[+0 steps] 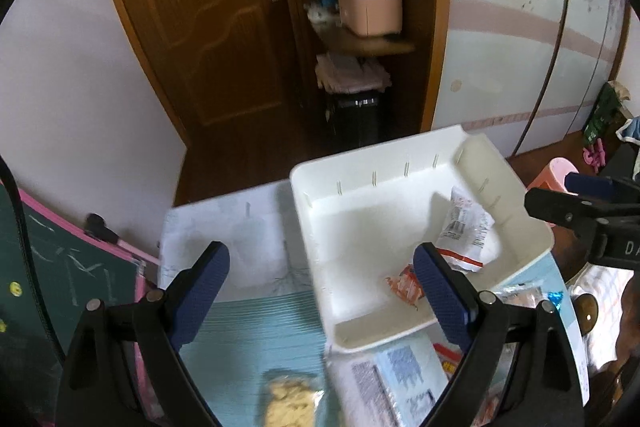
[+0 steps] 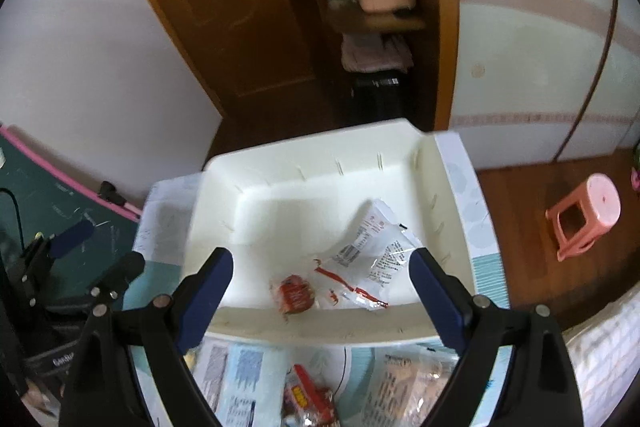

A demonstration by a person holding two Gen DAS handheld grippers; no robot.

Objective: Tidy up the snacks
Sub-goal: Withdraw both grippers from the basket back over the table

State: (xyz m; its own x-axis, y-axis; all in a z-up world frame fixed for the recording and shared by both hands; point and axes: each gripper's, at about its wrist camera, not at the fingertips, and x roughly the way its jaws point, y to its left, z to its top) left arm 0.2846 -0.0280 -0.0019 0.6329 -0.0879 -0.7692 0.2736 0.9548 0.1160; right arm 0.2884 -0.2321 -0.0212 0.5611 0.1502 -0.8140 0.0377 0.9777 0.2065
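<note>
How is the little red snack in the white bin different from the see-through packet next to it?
The red snack is small, bunched and mostly red; the clear packet is bigger, flatter and clear with black print and red edging. It leans toward the bin's right wall. Both lie inside the white bin.

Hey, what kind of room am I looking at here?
Most likely a room in a home, perhaps a bedroom or a child's room. A wooden door stands beside shelves holding a pink basket, a small pink stool sits on the wood floor, and a chalkboard leans against the wall.
</note>
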